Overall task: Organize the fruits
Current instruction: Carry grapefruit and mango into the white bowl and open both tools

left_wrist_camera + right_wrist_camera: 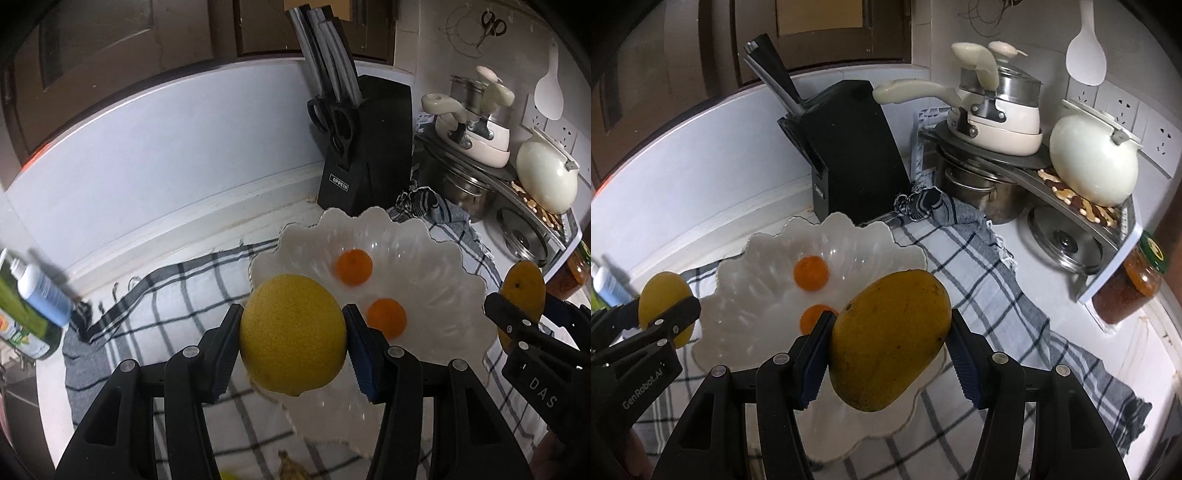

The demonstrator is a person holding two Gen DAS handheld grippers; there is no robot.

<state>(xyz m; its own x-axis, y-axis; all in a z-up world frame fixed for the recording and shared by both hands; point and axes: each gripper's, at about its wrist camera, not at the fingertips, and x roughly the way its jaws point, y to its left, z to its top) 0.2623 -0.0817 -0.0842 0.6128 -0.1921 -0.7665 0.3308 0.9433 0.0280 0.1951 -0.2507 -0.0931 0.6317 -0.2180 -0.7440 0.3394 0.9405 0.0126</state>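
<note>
Left gripper is clamped on a bumpy yellow lemon, held over the near-left rim of the scalloped white bowl. Right gripper grips a yellow-orange mango, tilted, above the bowl's near-right rim. Two small oranges sit mid-bowl. Bowl rests on a checked cloth, knife block close behind at the worktop's back edge

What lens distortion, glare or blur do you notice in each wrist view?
Left wrist view: fisheye bends the backsplash into an arc; the bottle at the left edge is motion-smeared; the lemon is sharp. Right wrist view: same barrel curve and dark corners; glare streaks inside the white bowl; the mango is crisp.
</note>
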